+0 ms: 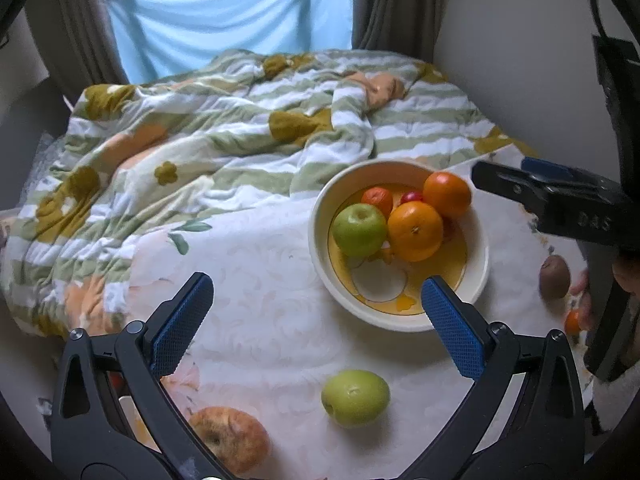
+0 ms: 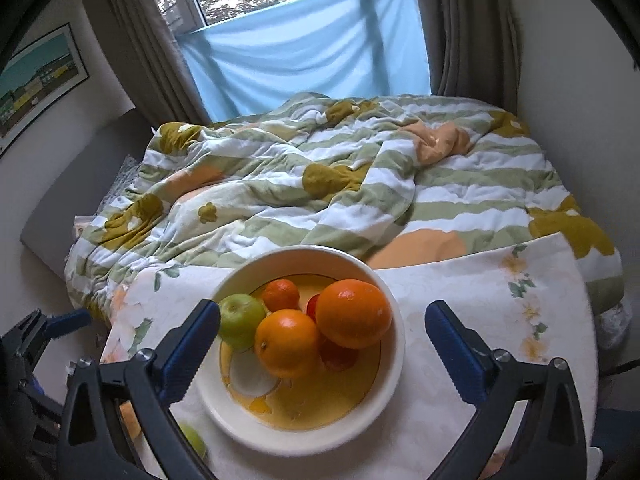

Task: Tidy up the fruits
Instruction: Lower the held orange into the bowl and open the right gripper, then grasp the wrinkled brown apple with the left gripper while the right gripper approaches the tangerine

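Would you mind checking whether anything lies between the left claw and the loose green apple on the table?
Nothing visible does. The left claw is open above bare tablecloth, and the green apple lies below it, uncovered. The bowl sits farther back; the reddish apple lies off to the side.

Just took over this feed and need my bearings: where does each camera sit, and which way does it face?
Left wrist: on the left gripper, angled down at the table; its open blue fingers show, the right gripper at right.
Right wrist: on the right gripper, above the bowl; open.
Shared: bowl, quilt, blue curtain.
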`<state>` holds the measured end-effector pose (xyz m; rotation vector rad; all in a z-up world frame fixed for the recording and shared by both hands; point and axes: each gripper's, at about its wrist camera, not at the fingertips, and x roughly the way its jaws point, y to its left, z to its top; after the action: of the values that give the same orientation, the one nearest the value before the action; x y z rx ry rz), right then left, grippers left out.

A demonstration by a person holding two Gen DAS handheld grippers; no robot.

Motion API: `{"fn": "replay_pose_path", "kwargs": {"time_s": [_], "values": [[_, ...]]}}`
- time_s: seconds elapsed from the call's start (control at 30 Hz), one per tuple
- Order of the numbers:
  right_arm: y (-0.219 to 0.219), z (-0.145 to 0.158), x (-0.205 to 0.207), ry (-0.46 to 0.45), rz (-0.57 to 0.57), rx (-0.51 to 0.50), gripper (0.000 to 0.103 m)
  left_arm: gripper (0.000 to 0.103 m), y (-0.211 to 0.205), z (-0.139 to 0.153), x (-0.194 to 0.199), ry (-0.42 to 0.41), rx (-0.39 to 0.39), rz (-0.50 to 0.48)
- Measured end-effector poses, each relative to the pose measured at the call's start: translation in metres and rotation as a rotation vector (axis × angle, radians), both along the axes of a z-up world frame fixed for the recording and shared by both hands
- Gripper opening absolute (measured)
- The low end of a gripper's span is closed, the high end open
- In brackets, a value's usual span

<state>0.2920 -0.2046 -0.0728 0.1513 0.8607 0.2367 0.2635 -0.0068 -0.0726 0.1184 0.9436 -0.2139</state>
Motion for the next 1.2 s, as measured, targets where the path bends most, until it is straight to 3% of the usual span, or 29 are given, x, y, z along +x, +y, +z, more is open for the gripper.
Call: {"fn": "replay_pose_path", "kwargs": {"time_s": [0.37, 0.6, 0.87, 1.03, 1.2], "values": [[-0.030, 0.060, -0.081, -0.054, -0.045, -0.038, 0.102, 0.103, 0.014, 0.051, -0.061, -0.098, -0.006, 0.061], [-0.053, 0.069, -0.136, -0.057, -0.064, -0.079, 0.102, 0.103, 0.024, 0.058, -0.107, -0.120, -0.034, 0.120], [-0.067, 0.044, -0.179, -0.027, -0.090, -0.166, 0.102, 0.103, 0.042, 0.044, -0.140, -0.121, -0.015, 0.209], [-0.077, 0.018, -0.198, -0.023, -0.144, -0.149, 0.102, 0.103, 0.051, 0.022, -0.146, -0.129, 0.039, 0.232], [-0.086, -0.004, -0.213, -0.046, -0.215, -0.148, 0.102, 0.103, 0.066, -0.009, -0.140, -0.146, 0.036, 0.251]]}}
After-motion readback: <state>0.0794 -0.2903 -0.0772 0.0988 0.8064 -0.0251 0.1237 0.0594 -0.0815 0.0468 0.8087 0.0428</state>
